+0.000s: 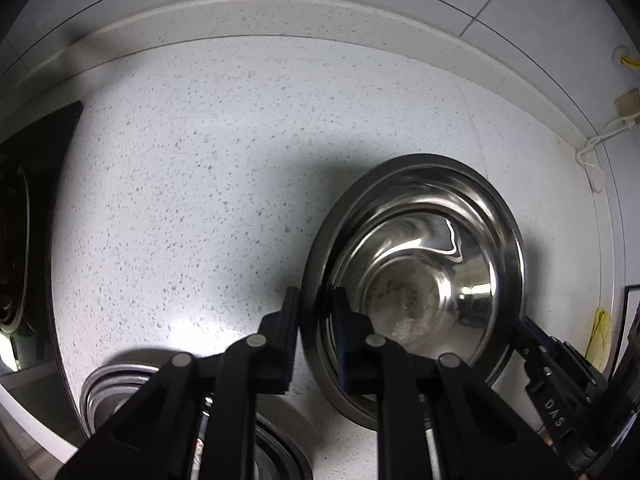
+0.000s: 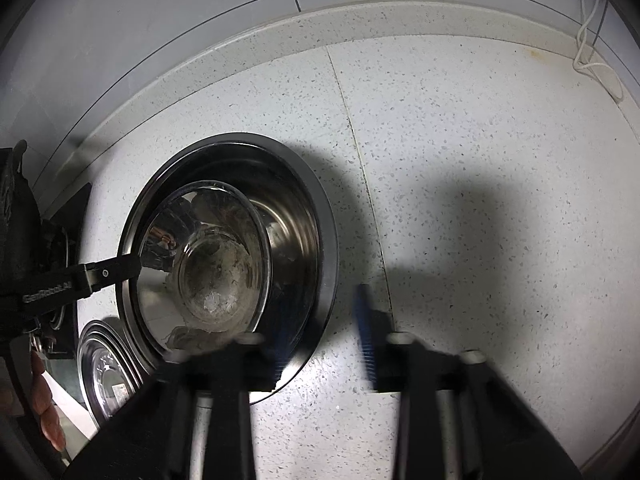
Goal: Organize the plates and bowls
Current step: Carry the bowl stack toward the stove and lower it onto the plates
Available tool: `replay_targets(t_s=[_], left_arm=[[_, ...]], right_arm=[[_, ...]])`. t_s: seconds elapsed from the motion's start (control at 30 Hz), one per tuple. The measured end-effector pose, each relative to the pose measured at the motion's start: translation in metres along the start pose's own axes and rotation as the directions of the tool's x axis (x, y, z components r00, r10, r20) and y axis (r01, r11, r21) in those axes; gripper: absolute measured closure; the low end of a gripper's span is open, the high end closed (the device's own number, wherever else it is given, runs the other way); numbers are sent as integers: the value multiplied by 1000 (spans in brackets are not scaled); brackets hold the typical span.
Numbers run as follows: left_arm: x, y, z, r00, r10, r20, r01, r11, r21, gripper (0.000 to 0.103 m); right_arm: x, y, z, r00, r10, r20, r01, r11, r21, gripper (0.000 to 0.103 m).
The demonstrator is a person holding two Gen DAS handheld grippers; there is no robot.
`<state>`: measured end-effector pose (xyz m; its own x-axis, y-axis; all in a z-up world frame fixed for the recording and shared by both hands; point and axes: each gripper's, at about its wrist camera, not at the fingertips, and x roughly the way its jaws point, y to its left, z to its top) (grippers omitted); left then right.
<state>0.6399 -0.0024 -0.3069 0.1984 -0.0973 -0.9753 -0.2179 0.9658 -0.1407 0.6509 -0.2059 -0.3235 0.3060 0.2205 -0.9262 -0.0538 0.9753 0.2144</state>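
Large steel bowl point(image 1: 416, 280) on speckled worktop point(image 1: 200, 160), near back edge, smaller bowl point(image 2: 212, 256) nested inside. Left tool point(image 1: 316, 320) straddles big bowl's rim; whether pinching, cannot tell. Right tool point(image 2: 324, 332) straddles opposite rim, fingers apart in blurred view; grip unclear. Another steel dish point(image 2: 104, 368) near front edge.
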Motion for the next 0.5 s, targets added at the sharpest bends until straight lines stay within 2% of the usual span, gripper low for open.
replay_targets(t_s=[0.17, 0.33, 0.5], left_arm=[[-5, -4, -4, 999, 39, 21, -40, 999, 31, 93], [-6, -7, -8, 999, 49, 16, -50, 998, 48, 93], [-17, -10, -14, 997, 65, 46, -68, 996, 62, 93]], right_arm=[[-3, 1, -3, 1000, -8, 1, 8, 1000, -14, 91], [-7, 2, -4, 1000, -15, 3, 15, 1000, -23, 91], [-12, 9, -4, 1000, -22, 15, 22, 999, -35, 91]])
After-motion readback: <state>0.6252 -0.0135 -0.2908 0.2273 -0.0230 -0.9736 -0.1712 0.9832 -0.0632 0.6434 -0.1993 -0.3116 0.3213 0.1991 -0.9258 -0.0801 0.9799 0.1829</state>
